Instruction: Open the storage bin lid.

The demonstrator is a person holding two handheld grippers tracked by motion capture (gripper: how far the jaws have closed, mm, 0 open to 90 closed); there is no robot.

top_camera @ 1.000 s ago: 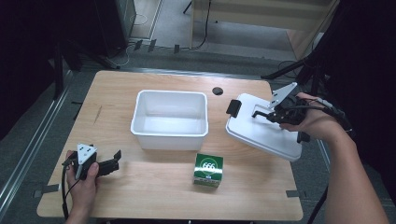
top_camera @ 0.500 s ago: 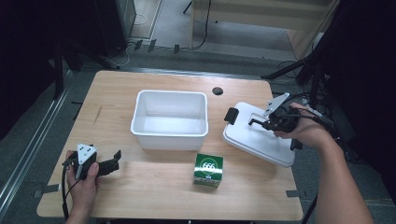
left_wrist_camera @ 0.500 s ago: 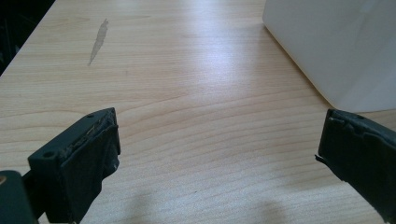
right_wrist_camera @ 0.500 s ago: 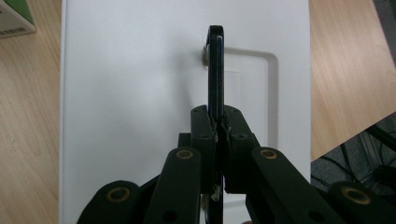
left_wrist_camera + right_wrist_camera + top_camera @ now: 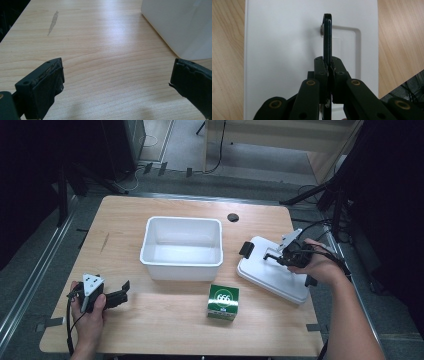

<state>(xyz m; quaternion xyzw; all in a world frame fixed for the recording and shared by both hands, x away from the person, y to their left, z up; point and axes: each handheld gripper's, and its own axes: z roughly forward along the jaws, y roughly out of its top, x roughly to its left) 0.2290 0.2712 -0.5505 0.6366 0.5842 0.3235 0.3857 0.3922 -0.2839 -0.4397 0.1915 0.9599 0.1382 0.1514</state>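
A white lid (image 5: 272,276) lies low at the table's right side, partly over the edge. My right gripper (image 5: 271,255) is shut on its thin black handle (image 5: 327,35), which stands edge-on between the jaws above the lid (image 5: 287,50) in the right gripper view (image 5: 329,67). An open white bin (image 5: 182,247) stands mid-table. A green box marked 666 (image 5: 223,302) sits in front of it. My left gripper (image 5: 123,291) rests at the front left, open with nothing between its jaws (image 5: 112,85); the bin's wall (image 5: 175,25) rises ahead to its right.
The wooden table (image 5: 165,320) has a black round hole (image 5: 232,217) behind the bin. A black latch (image 5: 246,249) sticks out from the lid's near end. Dark stands and cables crowd the floor to the right.
My right hand has come down and slightly left with the lid, bringing it lower toward the tabletop. The left hand has stayed put.
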